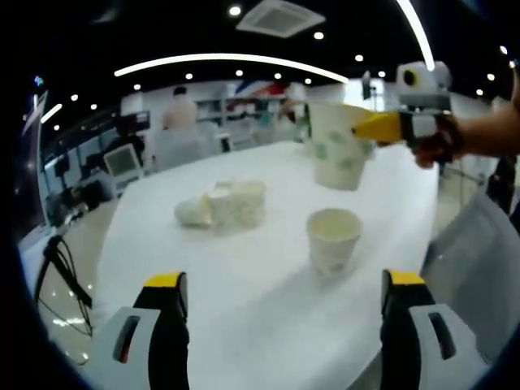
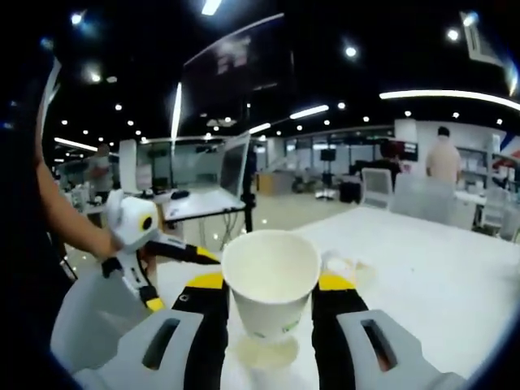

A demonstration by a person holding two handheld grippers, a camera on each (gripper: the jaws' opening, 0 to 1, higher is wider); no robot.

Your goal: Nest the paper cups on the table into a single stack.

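Two jaws of the left gripper (image 1: pixel 280 296) are standing wide and empty over the table (image 1: pixel 244 325), aiming toward an upright cup (image 1: pixel 333 238) and tipped cups (image 1: pixel 223 205). Right gripper view: the right gripper (image 2: pixel 270 302) is clamping a lifted cup (image 2: pixel 270 280), probably for nesting.

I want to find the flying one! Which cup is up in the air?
The cup pinched in the right gripper. It hangs above the table, while another cup stands there and the rest lie tipped over.
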